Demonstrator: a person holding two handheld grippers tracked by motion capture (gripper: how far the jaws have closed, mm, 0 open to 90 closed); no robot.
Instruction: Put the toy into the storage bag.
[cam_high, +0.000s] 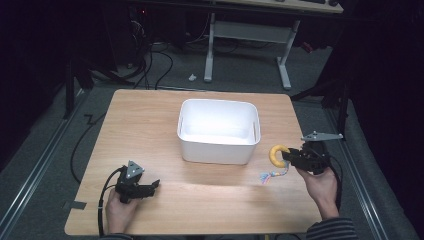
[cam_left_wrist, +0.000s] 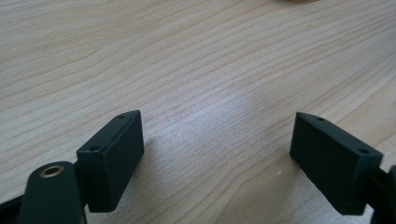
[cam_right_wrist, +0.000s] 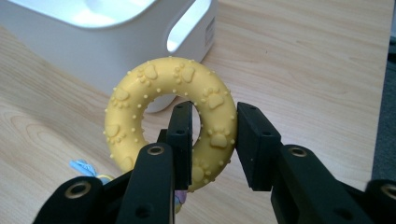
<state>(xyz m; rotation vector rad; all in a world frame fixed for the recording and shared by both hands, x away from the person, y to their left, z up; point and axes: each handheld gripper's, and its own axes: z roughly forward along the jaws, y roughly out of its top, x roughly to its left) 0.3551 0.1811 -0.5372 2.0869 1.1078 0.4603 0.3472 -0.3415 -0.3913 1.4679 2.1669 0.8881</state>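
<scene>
A yellow rubber ring toy (cam_right_wrist: 163, 88) with paw prints and small bumps hangs above the table, and my right gripper (cam_right_wrist: 214, 133) is shut on its right side, one jaw through the hole. In the high view the ring (cam_high: 276, 155) sits just right of the white bin (cam_high: 218, 131), held by the right gripper (cam_high: 286, 157), with a blue and pink rope tail (cam_high: 272, 175) dangling below it. My left gripper (cam_high: 155, 185) rests low at the table's front left, pointing right. Its jaws stand wide apart over bare wood (cam_left_wrist: 215, 140) with nothing between them.
The white bin (cam_right_wrist: 116, 42) is empty and stands in the middle of the wooden table (cam_high: 150, 125). Cables trail from both grippers over the table's front edge. Behind the table are a desk frame and dark floor.
</scene>
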